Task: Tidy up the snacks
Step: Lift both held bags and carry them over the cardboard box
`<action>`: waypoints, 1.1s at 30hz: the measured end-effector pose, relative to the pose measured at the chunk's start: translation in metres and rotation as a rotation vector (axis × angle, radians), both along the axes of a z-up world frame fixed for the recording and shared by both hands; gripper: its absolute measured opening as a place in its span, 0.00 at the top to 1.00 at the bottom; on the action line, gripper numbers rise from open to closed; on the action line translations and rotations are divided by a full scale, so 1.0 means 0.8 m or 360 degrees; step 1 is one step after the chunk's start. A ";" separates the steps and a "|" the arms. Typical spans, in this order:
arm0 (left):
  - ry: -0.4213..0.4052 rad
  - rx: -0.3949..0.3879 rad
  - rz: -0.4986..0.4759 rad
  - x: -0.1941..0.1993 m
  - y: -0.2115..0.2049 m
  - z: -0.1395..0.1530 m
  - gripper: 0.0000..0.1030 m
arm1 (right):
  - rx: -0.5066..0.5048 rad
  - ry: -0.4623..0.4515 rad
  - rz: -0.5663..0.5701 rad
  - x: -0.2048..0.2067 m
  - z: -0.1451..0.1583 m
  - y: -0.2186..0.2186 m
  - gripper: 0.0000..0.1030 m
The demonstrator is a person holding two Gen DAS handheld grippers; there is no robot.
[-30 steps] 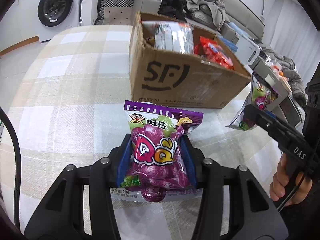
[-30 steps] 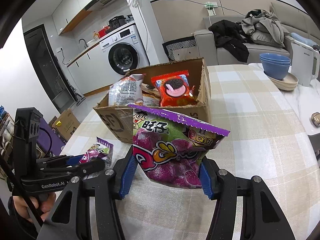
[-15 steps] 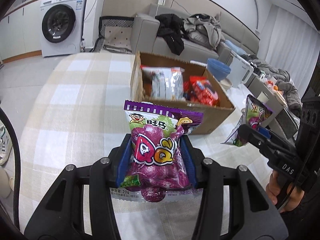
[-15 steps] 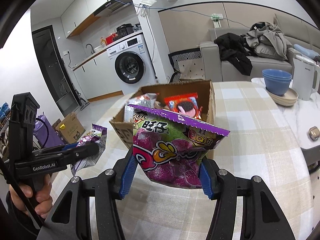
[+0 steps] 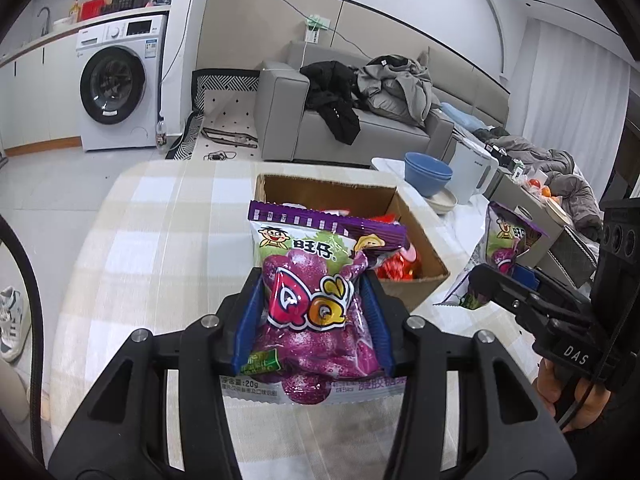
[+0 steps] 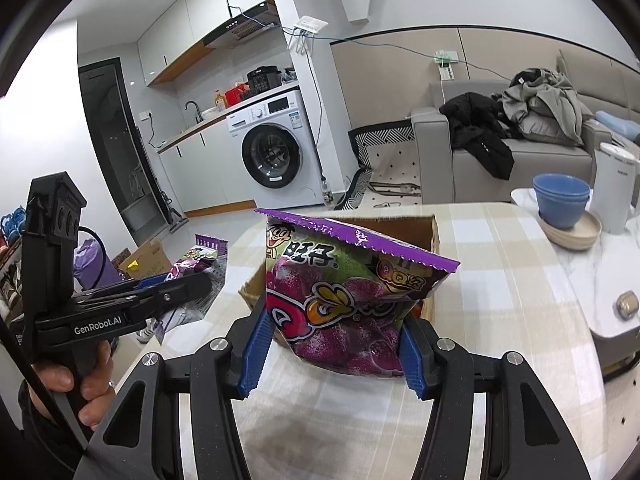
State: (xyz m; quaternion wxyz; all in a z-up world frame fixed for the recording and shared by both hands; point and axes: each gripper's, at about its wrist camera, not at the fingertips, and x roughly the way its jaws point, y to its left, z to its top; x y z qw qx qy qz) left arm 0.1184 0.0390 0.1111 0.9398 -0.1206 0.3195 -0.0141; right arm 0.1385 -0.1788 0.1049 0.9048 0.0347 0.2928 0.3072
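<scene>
My left gripper (image 5: 314, 312) is shut on a purple QQ gummy bag (image 5: 312, 300), squeezed upright between its blue pads, above the checked tablecloth. My right gripper (image 6: 332, 344) is shut on a second purple gummy bag (image 6: 340, 292), held tilted. Both hang in front of an open cardboard box (image 5: 416, 280) that holds red and other snack packs (image 5: 396, 268). In the left wrist view the right gripper (image 5: 484, 288) with its bag (image 5: 504, 248) is at the right. In the right wrist view the left gripper (image 6: 188, 284) with its bag (image 6: 200, 260) is at the left, a hand on its handle.
The table with the checked cloth (image 5: 160, 240) carries the box (image 6: 432, 232). Stacked blue bowls (image 6: 562, 200) on a plate and a white kettle (image 6: 614, 184) stand at the table's far right. A grey sofa (image 5: 360, 120) and a washing machine (image 5: 116, 88) lie beyond.
Both grippers have risen with their bags still gripped. The box now sits lower in both views and more of the room behind shows.
</scene>
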 end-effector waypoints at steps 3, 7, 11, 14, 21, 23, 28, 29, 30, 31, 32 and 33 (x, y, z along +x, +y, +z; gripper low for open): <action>-0.0011 0.0006 -0.0002 0.007 0.001 0.011 0.56 | -0.0002 -0.0018 -0.0001 0.005 0.007 0.004 0.45; -0.0022 0.0016 -0.0005 0.020 -0.003 0.021 0.56 | -0.0005 -0.0036 -0.0016 0.010 0.010 0.008 0.45; -0.0027 0.0024 -0.0007 0.035 -0.008 0.026 0.56 | -0.0005 -0.0051 -0.0029 0.015 0.012 0.011 0.45; -0.0023 0.0032 -0.0015 0.049 -0.012 0.028 0.56 | -0.0013 -0.0062 -0.0035 0.021 0.014 0.014 0.45; 0.0003 0.0042 -0.0037 0.089 -0.021 0.025 0.56 | -0.0027 -0.0062 -0.0038 0.039 0.015 0.021 0.45; 0.0013 0.0043 -0.0038 0.103 -0.022 0.024 0.56 | -0.0033 -0.0047 -0.0034 0.048 0.013 0.024 0.45; 0.0034 0.0036 -0.0037 0.137 -0.020 0.015 0.56 | -0.0045 -0.0001 -0.0017 0.069 0.008 0.033 0.45; 0.0038 0.0037 -0.0037 0.143 -0.020 0.013 0.56 | -0.0050 0.0010 -0.0013 0.072 0.005 0.035 0.45; 0.0042 0.0037 -0.0035 0.149 -0.019 0.011 0.56 | -0.0055 0.0016 -0.0011 0.076 0.004 0.036 0.45; 0.0047 0.0034 -0.0033 0.155 -0.018 0.009 0.56 | -0.0060 0.0019 -0.0009 0.081 0.004 0.037 0.45; 0.0050 0.0031 -0.0031 0.162 -0.017 0.006 0.56 | -0.0064 0.0015 -0.0010 0.084 0.003 0.038 0.45; 0.0052 0.0026 -0.0028 0.168 -0.015 0.004 0.56 | -0.0062 0.0008 -0.0016 0.086 0.003 0.039 0.45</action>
